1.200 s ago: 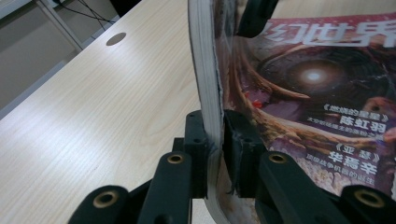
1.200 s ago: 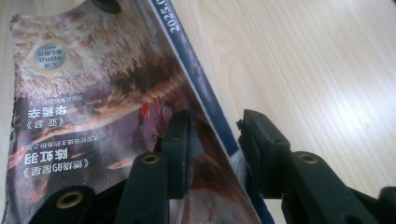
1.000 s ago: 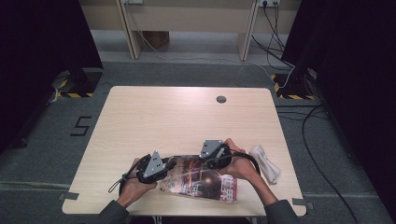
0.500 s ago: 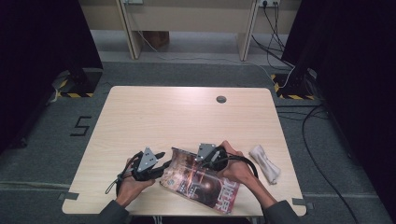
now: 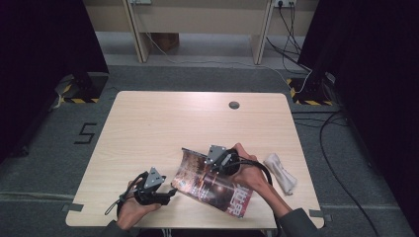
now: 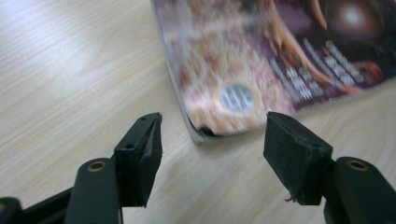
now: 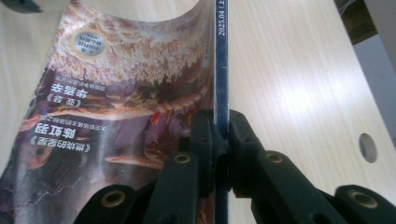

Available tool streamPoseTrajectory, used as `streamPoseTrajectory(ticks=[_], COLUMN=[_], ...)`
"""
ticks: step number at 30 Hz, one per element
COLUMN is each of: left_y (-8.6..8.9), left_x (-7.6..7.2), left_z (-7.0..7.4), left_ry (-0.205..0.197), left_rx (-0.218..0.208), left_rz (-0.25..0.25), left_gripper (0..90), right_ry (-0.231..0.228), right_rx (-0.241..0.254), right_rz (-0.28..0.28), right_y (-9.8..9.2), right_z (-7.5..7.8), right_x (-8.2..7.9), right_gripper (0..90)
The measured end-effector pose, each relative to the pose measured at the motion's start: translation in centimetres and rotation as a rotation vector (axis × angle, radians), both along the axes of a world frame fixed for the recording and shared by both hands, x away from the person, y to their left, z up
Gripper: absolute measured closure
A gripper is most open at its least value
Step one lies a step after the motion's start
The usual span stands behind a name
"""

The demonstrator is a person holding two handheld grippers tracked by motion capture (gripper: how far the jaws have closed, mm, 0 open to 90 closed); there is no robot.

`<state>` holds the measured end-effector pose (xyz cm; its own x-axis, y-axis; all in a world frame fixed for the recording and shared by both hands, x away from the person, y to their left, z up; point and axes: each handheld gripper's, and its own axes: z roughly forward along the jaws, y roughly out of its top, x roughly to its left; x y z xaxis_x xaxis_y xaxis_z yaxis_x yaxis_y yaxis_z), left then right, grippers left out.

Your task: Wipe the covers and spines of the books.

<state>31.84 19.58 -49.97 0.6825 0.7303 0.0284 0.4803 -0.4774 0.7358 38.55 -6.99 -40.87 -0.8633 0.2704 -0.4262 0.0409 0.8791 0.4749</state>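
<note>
A magazine (image 5: pixel 212 183) with a dark, reddish cover lies slantwise near the table's front edge, its far left edge curling up. My right gripper (image 5: pixel 213 167) is shut on the magazine's spine (image 7: pixel 221 56); the right gripper view shows both pads (image 7: pixel 201 126) pinching it and the cover (image 7: pixel 116 93) bending away to the left. My left gripper (image 5: pixel 170 193) sits just left of the magazine. Its jaws have just been opening, and the left gripper (image 6: pixel 212 126) now stands open. The magazine's corner (image 6: pixel 219 112) lies just ahead of the gap, untouched.
A crumpled white cloth (image 5: pixel 280 172) lies to the right of my right hand. The wooden table (image 5: pixel 163 123) has a round cable hole (image 5: pixel 234 105) at the back. Cables and table legs stand on the grey floor beyond.
The left gripper let go of the magazine's left edge, opened and drew back a little toward the front edge. The magazine turned slantwise in the right gripper, which stayed clamped.
</note>
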Motion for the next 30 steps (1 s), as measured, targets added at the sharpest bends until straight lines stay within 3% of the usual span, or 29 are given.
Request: streamPoseTrajectory(ticks=[9,17,20,24,30], left_y=[0.1,-0.2,-0.1,0.2,0.3], left_x=[0.3,0.4,0.5,0.6,0.6], left_z=[-0.3,-0.4,-0.4,-0.4,-0.3], left_ry=[0.024,0.027,0.019,0.024,0.021], left_rx=[-0.005,-0.002,-0.008,-0.009,-0.013], left_rz=[0.015,0.008,0.008,0.023,0.035], left_gripper=[35.9,35.9,36.1,36.1,36.2], right_ry=[-0.049,-0.160,-0.190,-0.197,-0.167], right_rx=[-0.030,-0.105,-0.129,-0.141,-0.132], right_rz=[-0.060,-0.112,-0.106,-0.100,-0.063], right_y=[-0.1,0.5,0.9,1.4,1.9], right_z=[2.1,5.0,6.0,6.1,4.5], right_x=[2.0,3.6,4.2,3.9,2.4], right_gripper=[83.8,83.9,83.9,84.1,84.1])
